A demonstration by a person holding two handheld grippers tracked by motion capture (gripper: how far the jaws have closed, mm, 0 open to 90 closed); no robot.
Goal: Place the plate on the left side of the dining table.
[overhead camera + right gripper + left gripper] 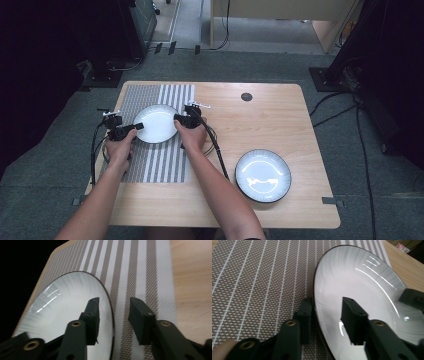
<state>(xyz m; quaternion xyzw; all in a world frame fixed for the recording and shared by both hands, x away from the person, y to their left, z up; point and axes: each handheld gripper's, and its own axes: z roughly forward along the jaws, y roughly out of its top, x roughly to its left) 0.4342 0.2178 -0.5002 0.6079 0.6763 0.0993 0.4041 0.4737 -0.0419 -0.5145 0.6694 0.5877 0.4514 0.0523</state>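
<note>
- On the striped placemat (pixel 150 160) at the left of the table (pixel 280 120) lies a white plate (pixel 156 123).
- The left gripper (pixel 134 128) straddles the plate's left rim, jaws parted, one over the plate, one over the mat; the pads are off the rim.
- The right gripper (pixel 179 120) straddles the opposite rim, also parted and clear of it.
- A second plate (pixel 263 175) sits well apart, on bare wood to the right.

Overhead light glares in streaks on the white plate (pixel 362 290); surroundings dark, close views slightly blurred.
</note>
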